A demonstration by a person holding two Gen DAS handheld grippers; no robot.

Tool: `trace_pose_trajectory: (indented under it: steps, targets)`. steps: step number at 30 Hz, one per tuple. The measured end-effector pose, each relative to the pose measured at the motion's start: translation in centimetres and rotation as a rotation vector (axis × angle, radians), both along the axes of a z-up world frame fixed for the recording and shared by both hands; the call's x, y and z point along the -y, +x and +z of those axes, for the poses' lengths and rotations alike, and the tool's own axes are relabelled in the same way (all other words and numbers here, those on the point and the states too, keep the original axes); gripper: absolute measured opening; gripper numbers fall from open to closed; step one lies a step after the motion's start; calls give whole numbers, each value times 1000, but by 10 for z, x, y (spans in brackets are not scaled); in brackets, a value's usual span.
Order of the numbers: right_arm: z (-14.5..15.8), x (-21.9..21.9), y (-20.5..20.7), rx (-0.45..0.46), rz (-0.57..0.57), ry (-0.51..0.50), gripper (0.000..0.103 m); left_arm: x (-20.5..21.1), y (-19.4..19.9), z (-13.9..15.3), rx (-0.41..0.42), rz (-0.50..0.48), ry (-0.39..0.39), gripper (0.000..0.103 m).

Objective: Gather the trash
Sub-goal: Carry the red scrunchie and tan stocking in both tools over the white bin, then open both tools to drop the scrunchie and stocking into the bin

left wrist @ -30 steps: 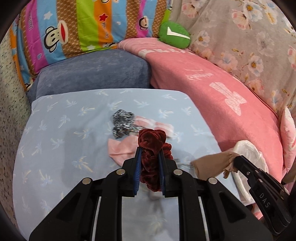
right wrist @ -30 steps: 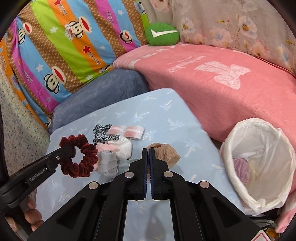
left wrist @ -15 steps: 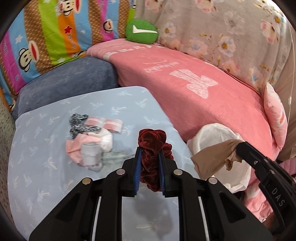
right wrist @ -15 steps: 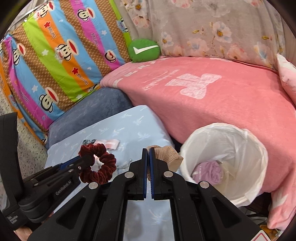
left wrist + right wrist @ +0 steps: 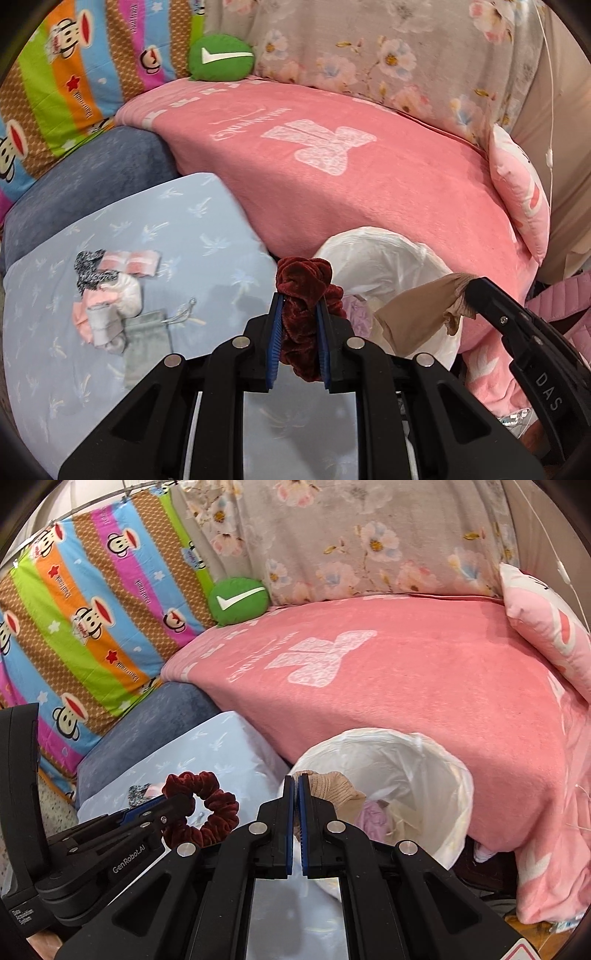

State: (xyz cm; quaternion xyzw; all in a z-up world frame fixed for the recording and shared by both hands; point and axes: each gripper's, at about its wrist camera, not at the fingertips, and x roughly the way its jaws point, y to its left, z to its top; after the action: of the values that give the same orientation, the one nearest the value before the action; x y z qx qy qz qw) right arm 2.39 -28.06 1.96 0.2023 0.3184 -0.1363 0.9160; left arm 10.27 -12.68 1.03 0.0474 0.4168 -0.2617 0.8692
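My left gripper [image 5: 299, 306] is shut on a dark red velvet scrunchie [image 5: 301, 284], held above the blue cushion's right edge, just left of the bin; it also shows in the right wrist view [image 5: 201, 812]. My right gripper [image 5: 295, 786] is shut on a tan stocking [image 5: 332, 784] and holds it over the rim of the white-bagged trash bin [image 5: 424, 760]. In the left wrist view the stocking [image 5: 417, 310] hangs over the bin [image 5: 369, 251]. A purple item [image 5: 373, 818] lies inside the bin.
A pile of small items [image 5: 107, 291] and a grey pouch [image 5: 146, 347] lie on the light blue cushion [image 5: 166, 221]. A pink blanket [image 5: 406, 672] covers the bed behind the bin. A green round pillow [image 5: 238, 600] and striped monkey pillow [image 5: 85, 609] stand at the back.
Both grippers have moved right with their loads, from above the blue cushion toward the bin. The stocking now hangs over the bin's opening.
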Motion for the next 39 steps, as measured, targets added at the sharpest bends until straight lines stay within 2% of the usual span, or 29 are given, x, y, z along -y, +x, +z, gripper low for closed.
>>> trace_pose_trajectory:
  steps: [10,17,18,20,22,25,27,32,39]
  targets:
    - [-4,38,-7,-1,-57,6,2,51,-6,2,13,-90,10,18]
    - [-8,48,-9,-10,-75,8,3,69,-5,-1,3,-114,12,20]
    - [-8,48,-9,-11,-77,8,3,71,-4,-2,-6,-114,13,21]
    - [-9,50,-8,-12,-79,11,2,71,0,-4,-30,-107,10,30]
    - [-9,51,-7,-13,-80,9,3,70,2,-5,-37,-98,-5,47]
    - [-9,51,-4,-17,-77,4,3,69,0,-3,-12,-82,-10,59]
    - [-10,49,-2,-18,-74,2,4,68,-1,-2,0,-73,1,62]
    - [-9,45,1,-12,-72,-4,10,62,3,-2,10,-55,8,62]
    - [-11,36,4,-21,-52,-9,10,50,7,-4,7,-26,6,62]
